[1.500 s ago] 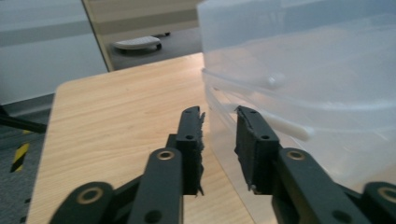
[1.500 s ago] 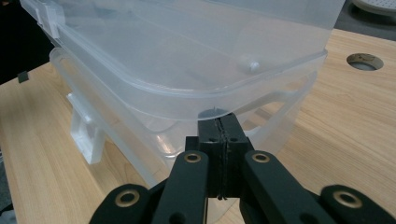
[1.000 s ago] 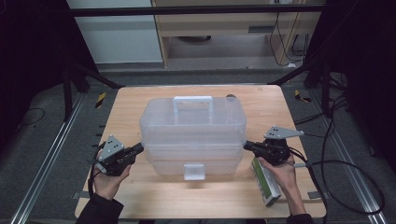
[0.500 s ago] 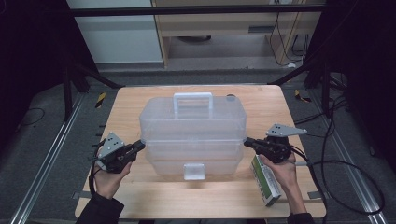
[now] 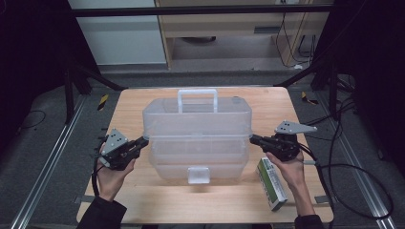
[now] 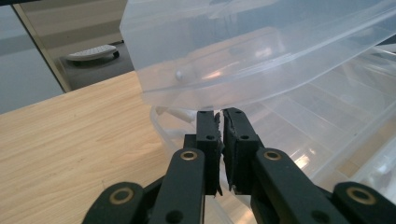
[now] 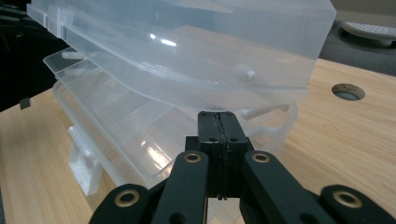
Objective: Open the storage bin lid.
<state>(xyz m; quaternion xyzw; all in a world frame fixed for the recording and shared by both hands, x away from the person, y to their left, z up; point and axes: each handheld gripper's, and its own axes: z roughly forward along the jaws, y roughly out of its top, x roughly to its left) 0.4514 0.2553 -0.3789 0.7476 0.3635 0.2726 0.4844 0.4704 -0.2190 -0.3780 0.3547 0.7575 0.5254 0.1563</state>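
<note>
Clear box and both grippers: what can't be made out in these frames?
- Box contents: the high view's frosted lid and glare blur the compartments.
- Left gripper contact: in the left gripper view the lid rim covers the tips, so touching or just under is unclear.
- Right gripper: same in the right gripper view.
- Green carton: print too small in the high view, the right hand covers its near end.
</note>
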